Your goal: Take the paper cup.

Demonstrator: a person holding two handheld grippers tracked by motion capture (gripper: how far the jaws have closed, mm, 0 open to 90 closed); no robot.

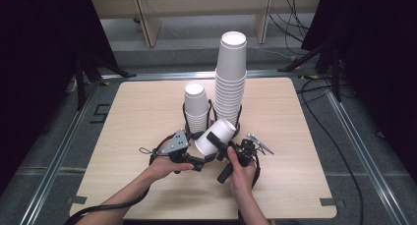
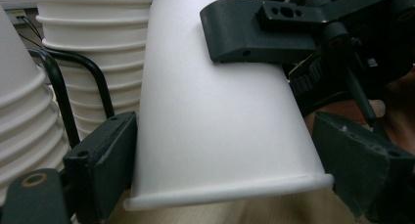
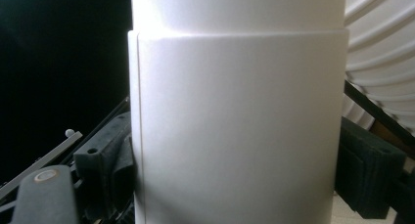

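Note:
A single white paper cup point(image 1: 224, 128) hangs tilted above the table, in front of two stacks, its rim toward the lower left. My left gripper point(image 1: 200, 154) is shut on it at the rim end; in the left gripper view point(image 2: 225, 160) both pads press the cup point(image 2: 210, 111) just above the rim. My right gripper point(image 1: 220, 146) straddles the cup's narrower part from the right. One of its fingers point(image 2: 254, 33) lies along the cup's side. In the right gripper view point(image 3: 235, 180) the cup point(image 3: 235, 111) sits between the pads, which stand close beside it without squeezing.
A short stack of upside-down cups point(image 1: 195, 107) and a tall stack point(image 1: 231, 77) stand in a black wire holder point(image 1: 210, 106) at mid-table, right behind the held cup. The wooden table point(image 1: 137, 112) has bare room left and right. Cables lie on the floor at right.

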